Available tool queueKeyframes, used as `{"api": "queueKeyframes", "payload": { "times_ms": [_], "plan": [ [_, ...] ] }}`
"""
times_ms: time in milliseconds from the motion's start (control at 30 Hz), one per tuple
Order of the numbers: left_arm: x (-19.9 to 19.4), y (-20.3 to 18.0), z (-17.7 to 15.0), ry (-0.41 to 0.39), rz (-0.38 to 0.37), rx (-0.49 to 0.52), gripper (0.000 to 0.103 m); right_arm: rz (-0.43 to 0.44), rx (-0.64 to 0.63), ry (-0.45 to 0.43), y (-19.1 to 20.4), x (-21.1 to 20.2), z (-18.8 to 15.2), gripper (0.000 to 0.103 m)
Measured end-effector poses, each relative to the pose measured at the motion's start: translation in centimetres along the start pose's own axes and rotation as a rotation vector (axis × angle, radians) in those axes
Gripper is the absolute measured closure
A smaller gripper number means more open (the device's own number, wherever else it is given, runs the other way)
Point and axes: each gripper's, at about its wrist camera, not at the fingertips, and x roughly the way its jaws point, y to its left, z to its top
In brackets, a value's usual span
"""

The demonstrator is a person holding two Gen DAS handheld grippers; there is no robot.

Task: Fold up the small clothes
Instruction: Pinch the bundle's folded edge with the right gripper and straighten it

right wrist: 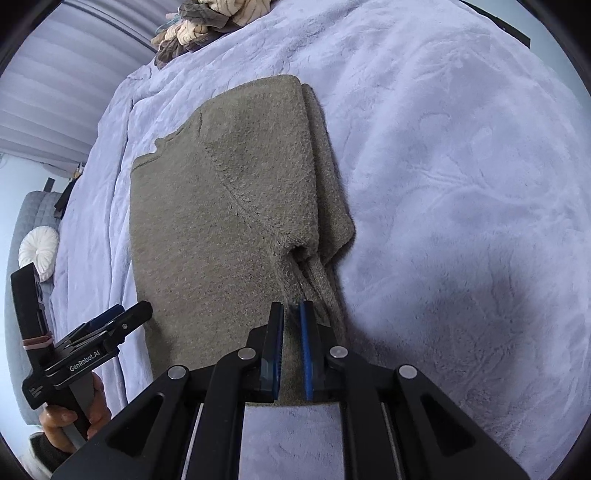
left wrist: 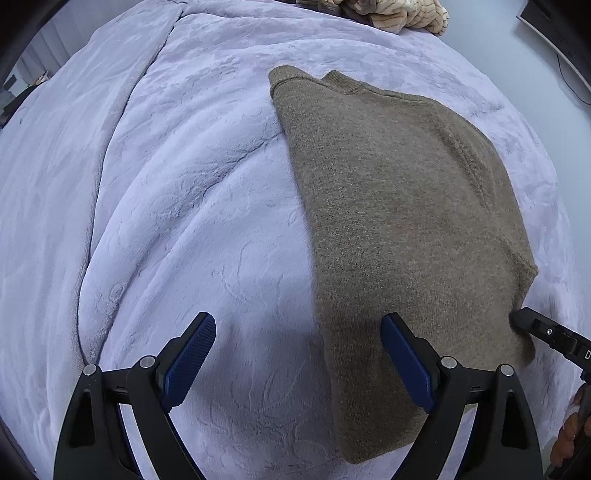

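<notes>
A brown knit sweater [left wrist: 399, 229] lies on a lavender plush blanket [left wrist: 166, 221], folded lengthwise with its collar far from me. My left gripper [left wrist: 299, 325] is open and hovers over the sweater's near left edge, one finger over the blanket, one over the knit. In the right wrist view the sweater [right wrist: 221, 221] shows its sleeve folded over on the right side. My right gripper [right wrist: 291, 314] has its jaws nearly closed, a narrow gap between the blue pads, over the sweater's near right hem; whether fabric is pinched is unclear. The left gripper shows in the right wrist view [right wrist: 122, 317].
A heap of striped and beige clothes [right wrist: 207, 26] lies at the far end of the bed. A grey sofa with a white round cushion [right wrist: 38, 251] stands to the left. A dark cable and screen edge [left wrist: 565, 55] are at the far right.
</notes>
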Motion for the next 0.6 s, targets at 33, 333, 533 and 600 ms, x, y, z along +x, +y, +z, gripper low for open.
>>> {"api": "queueKeyframes", "payload": {
  "times_ms": [33,333,533,600],
  "plan": [
    [-0.1,0.2,0.0,0.002,-0.002,-0.012,0.011,0.003,-0.010,-0.002,0.1,-0.2,0.0,0.090],
    [-0.1,1.1,0.6,0.015,-0.001,-0.072,0.011,0.026,-0.006,-0.014,-1.0,-1.0,1.1,0.065],
    [-0.3,0.4,1.2,0.012,0.002,-0.072,0.011,0.040,0.003,-0.012,-1.5,-0.9,2.1,0.065],
    [-0.3,0.3,1.3,0.013,0.005,-0.070,0.011,0.045,0.002,-0.008,-1.6,-0.8,2.3,0.065]
  ]
}}
